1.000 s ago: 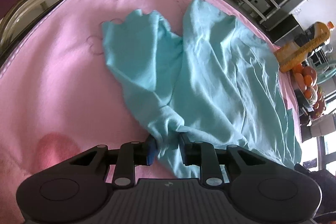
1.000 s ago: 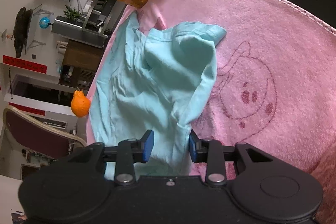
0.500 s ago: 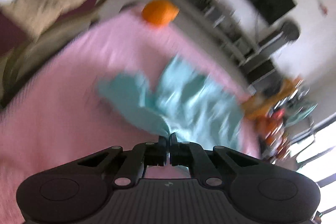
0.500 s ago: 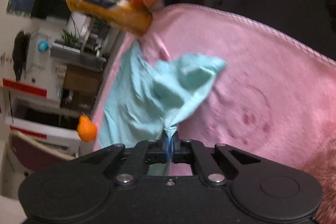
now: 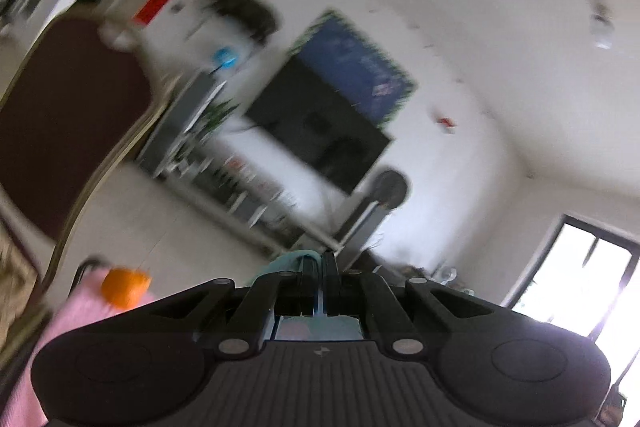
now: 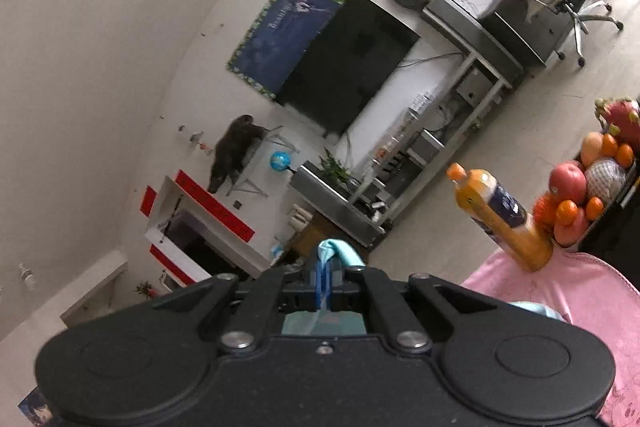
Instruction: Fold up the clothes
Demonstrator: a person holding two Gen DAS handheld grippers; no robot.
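Observation:
The task's garment is a light teal cloth. In the left wrist view my left gripper (image 5: 319, 263) is shut on a pinch of that teal garment (image 5: 286, 261), which bunches at its tips and hangs below, mostly hidden by the gripper body. In the right wrist view my right gripper (image 6: 327, 267) is shut on another bit of the teal garment (image 6: 340, 250), a fold poking out above the tips. A further scrap of it shows low at the right. Both grippers point level at the far wall, high above the pink blanket (image 6: 560, 287).
An orange juice bottle (image 6: 500, 217) stands at the blanket's far edge beside a tray of fruit (image 6: 588, 187). An orange fruit (image 5: 125, 287) sits on the blanket's left corner (image 5: 76, 319), with a dark red chair (image 5: 68, 131) behind. A television and shelves line the far wall.
Both grippers closed on the teal garment lying on the blanket, then rose sharply and tipped up to level, lifting the cloth; the blanket has dropped almost out of view.

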